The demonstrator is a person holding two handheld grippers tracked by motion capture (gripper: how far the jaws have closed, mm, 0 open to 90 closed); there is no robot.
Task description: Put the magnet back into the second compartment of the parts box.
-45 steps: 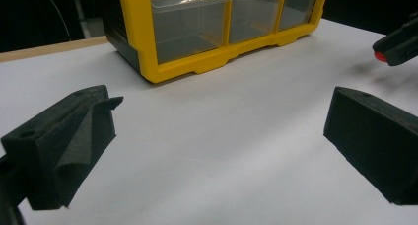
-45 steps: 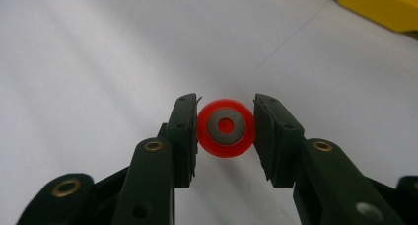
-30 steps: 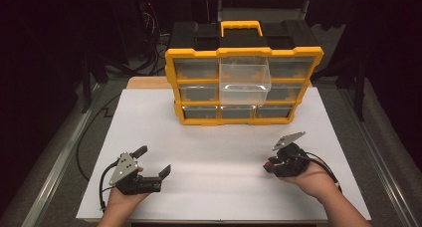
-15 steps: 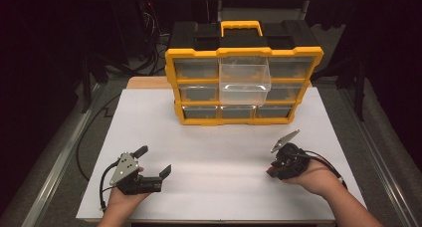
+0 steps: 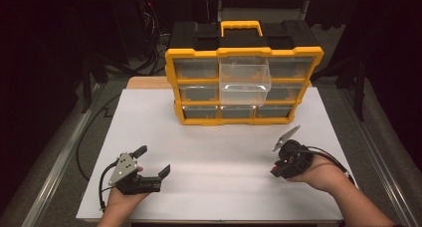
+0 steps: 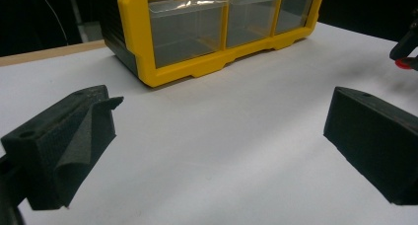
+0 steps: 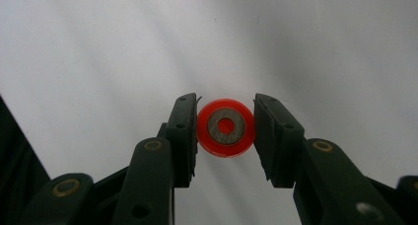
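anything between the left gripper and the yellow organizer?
Nothing: bare white table top runs from the open left gripper to the yellow drawer organizer in the left gripper view; the high view shows the same.

Matt white desk (image 5: 149,122); glossy yellow plastic organiser (image 5: 243,53) with clear drawers; rough black foam fingers (image 6: 64,136); shiny red ring (image 7: 226,128).

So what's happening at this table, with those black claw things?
A person holds a two-jaw gripper in each hand over a white table. The right gripper has its jaws around a small red disc with a metal centre, low over the table; whether it is squeezed tight is unclear. The left gripper hangs open and empty. At the back stands a yellow organizer of clear drawers, with the top middle drawer pulled out.
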